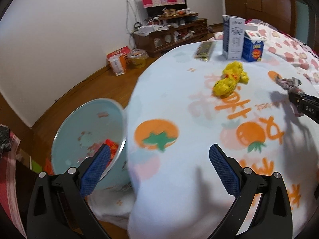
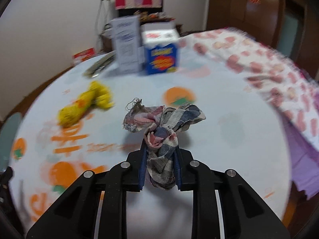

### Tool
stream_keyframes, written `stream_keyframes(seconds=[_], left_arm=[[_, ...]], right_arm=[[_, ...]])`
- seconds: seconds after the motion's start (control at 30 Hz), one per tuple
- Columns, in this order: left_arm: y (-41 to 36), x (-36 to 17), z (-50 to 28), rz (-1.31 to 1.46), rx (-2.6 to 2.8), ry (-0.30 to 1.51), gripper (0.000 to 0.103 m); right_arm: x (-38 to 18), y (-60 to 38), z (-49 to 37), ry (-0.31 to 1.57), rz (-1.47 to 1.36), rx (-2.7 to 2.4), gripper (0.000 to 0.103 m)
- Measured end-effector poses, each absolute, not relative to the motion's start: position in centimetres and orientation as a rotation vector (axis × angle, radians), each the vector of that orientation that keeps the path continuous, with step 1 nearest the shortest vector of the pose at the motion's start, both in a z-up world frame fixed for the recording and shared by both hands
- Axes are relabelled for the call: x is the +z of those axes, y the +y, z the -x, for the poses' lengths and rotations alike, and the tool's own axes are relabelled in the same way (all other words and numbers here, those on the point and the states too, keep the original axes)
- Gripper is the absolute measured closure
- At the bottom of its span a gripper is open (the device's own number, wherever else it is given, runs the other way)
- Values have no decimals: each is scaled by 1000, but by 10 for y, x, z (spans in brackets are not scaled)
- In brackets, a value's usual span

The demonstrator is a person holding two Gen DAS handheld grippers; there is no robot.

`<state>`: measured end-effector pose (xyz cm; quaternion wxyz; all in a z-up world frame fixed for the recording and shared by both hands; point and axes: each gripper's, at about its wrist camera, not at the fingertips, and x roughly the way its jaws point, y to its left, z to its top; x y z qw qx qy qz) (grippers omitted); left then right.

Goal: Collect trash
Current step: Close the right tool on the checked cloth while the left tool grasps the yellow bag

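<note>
A crumpled plaid cloth scrap (image 2: pixel 163 119) hangs above the fruit-print tablecloth (image 2: pixel 219 149), and my right gripper (image 2: pixel 160 146) is shut on its lower end. The left wrist view shows the same scrap (image 1: pixel 289 82) at the far right, with the right gripper (image 1: pixel 303 103) below it. A crumpled yellow wrapper (image 1: pixel 229 79) lies mid-table, left of the scrap (image 2: pixel 83 105). My left gripper (image 1: pixel 159 148) stands open over the table's near left edge with nothing between its fingers. Beside that edge, lower down, is a light blue basin (image 1: pixel 65 131) with a red packet (image 1: pixel 111 146) inside.
At the table's far side stand a tall white carton (image 1: pixel 233 37) and a blue box (image 1: pixel 253 47), with a dark flat packet (image 1: pixel 205 49) to their left. A pink-patterned blanket (image 1: pixel 289 45) lies to the right. Boxes (image 1: pixel 117 61) sit on the wooden floor by a cluttered cabinet (image 1: pixel 169 33).
</note>
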<state>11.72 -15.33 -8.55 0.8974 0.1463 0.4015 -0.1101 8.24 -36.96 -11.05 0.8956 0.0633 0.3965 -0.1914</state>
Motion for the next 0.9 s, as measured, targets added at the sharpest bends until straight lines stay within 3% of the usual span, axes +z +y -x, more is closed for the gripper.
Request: stream_keyframes(seconds=[0.33, 0.47, 0.63, 0.73, 0.8, 0.87, 0.9], left_arm=[[-223, -83, -156, -334, -344, 797, 7], [-258, -90, -178, -354, -399, 790, 17], [-294, -105, -199, -362, -450, 823, 21], [-306, -122, -209, -371, -453, 883, 36], [-306, -124, -211, -350, -461, 888, 40], [-306, -124, -210, -337, -485, 892, 61], [-305, -124, -209, -328, -501, 894, 64]], right_arm=[[-126, -441, -70, 867, -220, -502, 79], [-126, -439, -70, 864, -217, -479, 79], [-127, -438, -70, 868, -233, -469, 79], [-129, -440, -69, 867, -248, -462, 79], [-129, -442, -68, 867, -256, -459, 79], [-130, -442, -69, 870, -256, -457, 79], [-130, -441, -69, 871, -254, -457, 79]])
